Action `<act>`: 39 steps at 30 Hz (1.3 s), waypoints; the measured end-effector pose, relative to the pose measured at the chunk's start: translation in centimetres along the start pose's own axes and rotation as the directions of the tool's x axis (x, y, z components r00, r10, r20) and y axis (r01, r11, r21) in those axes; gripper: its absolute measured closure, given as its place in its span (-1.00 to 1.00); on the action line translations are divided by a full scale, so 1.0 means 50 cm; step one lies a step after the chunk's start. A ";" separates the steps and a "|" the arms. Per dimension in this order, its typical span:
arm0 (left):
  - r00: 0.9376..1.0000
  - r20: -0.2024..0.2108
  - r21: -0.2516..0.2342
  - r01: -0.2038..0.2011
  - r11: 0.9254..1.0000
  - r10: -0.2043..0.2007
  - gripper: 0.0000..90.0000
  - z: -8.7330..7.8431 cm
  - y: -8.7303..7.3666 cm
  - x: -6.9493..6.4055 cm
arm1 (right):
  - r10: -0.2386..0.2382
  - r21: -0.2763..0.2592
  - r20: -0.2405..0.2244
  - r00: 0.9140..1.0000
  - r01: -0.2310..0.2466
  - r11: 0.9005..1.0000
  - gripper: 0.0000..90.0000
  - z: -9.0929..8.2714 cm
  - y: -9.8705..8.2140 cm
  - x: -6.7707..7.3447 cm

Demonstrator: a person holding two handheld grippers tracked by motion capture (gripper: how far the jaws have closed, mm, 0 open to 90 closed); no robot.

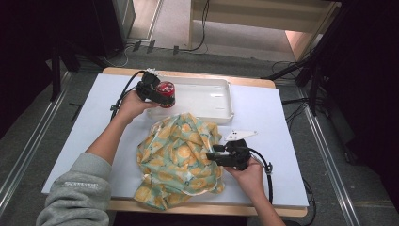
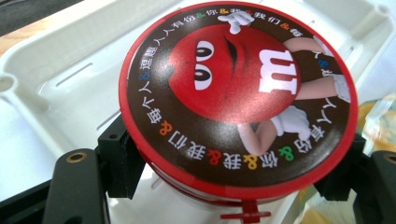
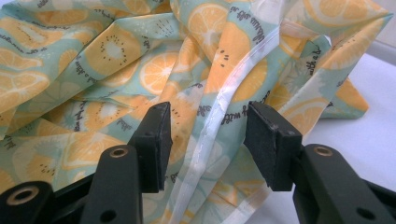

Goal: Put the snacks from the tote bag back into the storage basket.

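Over tray point(image 1: 221, 101) edge, left gripper point(image 2: 233, 161) clamping tin point(image 2: 238, 93)

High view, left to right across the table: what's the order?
Left hand-held gripper shut on the red-lidded candy tub → fruit-print cloth → right hand-held gripper → small white plate on the table.

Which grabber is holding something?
The left gripper: its jaws clamp the red-lidded candy tub over the white tray. The right gripper is open, around fruit-print cloth.
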State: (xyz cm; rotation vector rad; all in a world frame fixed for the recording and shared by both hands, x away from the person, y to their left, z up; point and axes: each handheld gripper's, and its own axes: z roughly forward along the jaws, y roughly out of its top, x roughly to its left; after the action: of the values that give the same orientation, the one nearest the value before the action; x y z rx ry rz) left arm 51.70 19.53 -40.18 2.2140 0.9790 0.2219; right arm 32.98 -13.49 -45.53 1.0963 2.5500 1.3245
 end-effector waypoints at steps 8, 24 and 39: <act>1.000 0.009 0.017 0.002 1.000 -0.002 -0.43 0.033 -0.010 0.003 | 0.012 0.002 -0.004 1.000 -0.012 1.000 0.15 0.002 -0.003 -0.003; 0.999 -0.023 0.038 -0.045 0.998 0.046 -0.43 0.070 -0.031 -0.001 | 0.009 0.008 0.002 1.000 -0.009 1.000 0.15 0.006 -0.006 -0.003; 0.998 0.001 0.047 -0.057 0.997 0.057 -0.49 0.070 -0.044 -0.002 | 0.010 0.004 0.007 1.000 -0.010 1.000 0.15 0.004 -0.006 -0.004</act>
State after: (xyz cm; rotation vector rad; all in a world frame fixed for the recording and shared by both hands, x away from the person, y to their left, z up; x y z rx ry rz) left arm 51.80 18.65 -44.23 2.2867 0.9309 0.2266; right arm 33.02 -13.57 -45.94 1.1135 2.5467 1.3162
